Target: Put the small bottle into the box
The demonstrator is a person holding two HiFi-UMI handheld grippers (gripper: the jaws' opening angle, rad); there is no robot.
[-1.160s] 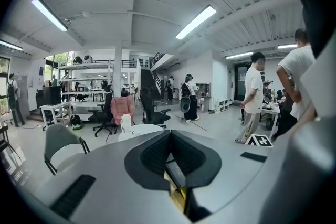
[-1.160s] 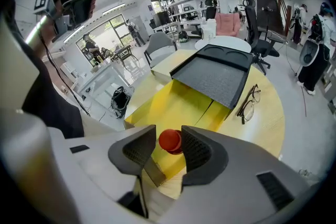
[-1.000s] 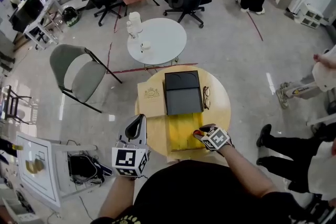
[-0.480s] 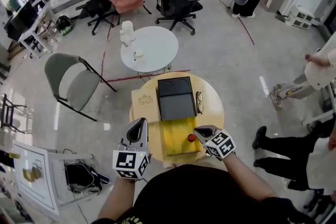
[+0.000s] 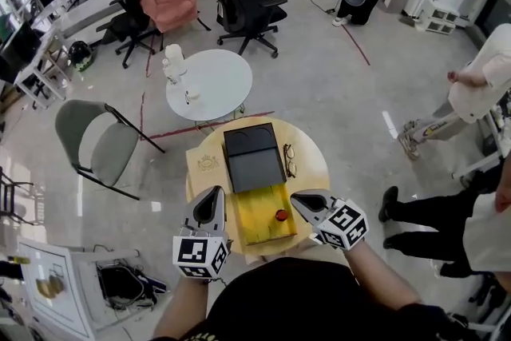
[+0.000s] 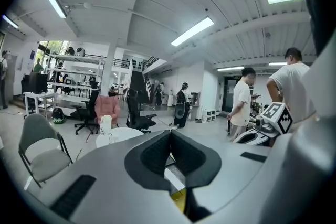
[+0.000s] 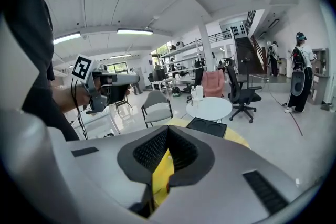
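Observation:
The small bottle (image 5: 281,215), of which I see a red cap, lies inside the open yellow box (image 5: 257,226) on the round wooden table (image 5: 315,164). My right gripper (image 5: 307,204) hovers just right of the box, shut and empty. In the right gripper view its jaws (image 7: 167,134) meet over the yellow box (image 7: 160,176). My left gripper (image 5: 209,200) hangs off the box's left side, also shut with nothing in it. Its own view shows the pads (image 6: 170,136) closed together.
A black case (image 5: 254,158) lies behind the yellow box, with glasses (image 5: 289,160) to its right and a tan lid (image 5: 206,164) to its left. Beyond stand a white round table (image 5: 219,88), a grey chair (image 5: 100,144) and office chairs. People stand at the right.
The right gripper was down in the yellow box at the bottle. It has let the bottle go, shut, and risen to the right. The left gripper shifted slightly.

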